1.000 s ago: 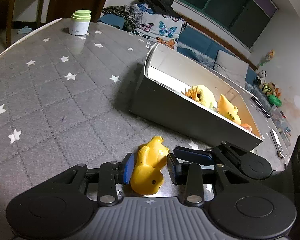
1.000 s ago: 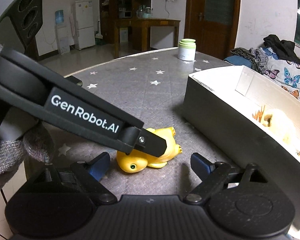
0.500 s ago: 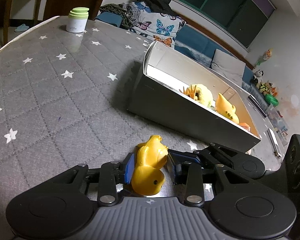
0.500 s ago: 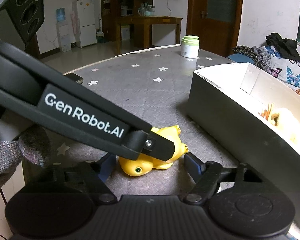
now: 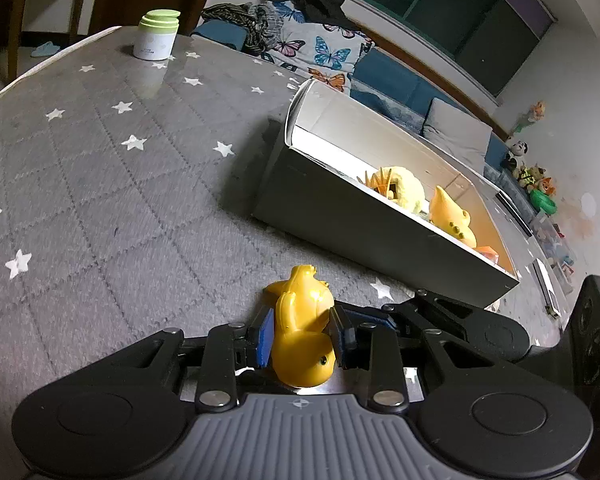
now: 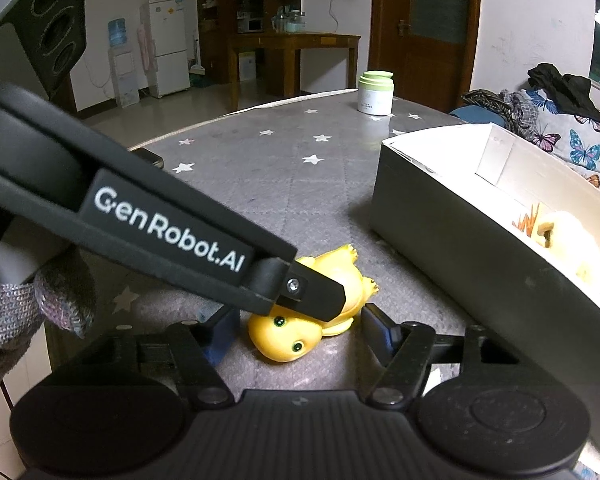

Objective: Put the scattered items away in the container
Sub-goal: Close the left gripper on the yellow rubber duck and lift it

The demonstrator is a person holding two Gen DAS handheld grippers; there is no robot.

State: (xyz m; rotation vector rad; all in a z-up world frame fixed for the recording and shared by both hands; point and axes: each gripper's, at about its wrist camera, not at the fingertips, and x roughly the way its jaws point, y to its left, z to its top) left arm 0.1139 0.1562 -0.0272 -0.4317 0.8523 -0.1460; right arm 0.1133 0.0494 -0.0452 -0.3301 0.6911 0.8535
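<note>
A yellow toy animal [image 5: 304,300] lies on the grey star-patterned table, and my left gripper [image 5: 302,334] is shut on its body with both blue pads pressing its sides. In the right wrist view the same toy [image 6: 284,332] lies on its side, head toward the camera, under the left gripper's black finger [image 6: 312,296]. My right gripper [image 6: 298,326] stands open, its fingers either side of the toy without touching it. The container, a grey box with white inside [image 5: 360,220], sits just beyond and holds a pale yellow toy [image 5: 404,188] and another yellow toy [image 5: 452,216].
A white jar with a green lid [image 5: 156,36] stands at the table's far edge. A gloved hand [image 6: 20,312] holds the left gripper at the left. A small dark object [image 6: 148,158] lies near the table's left edge. A sofa with cushions is behind the box.
The left pads have closed in until they press the yellow toy. The right gripper has moved forward, so its open fingers now flank the toy.
</note>
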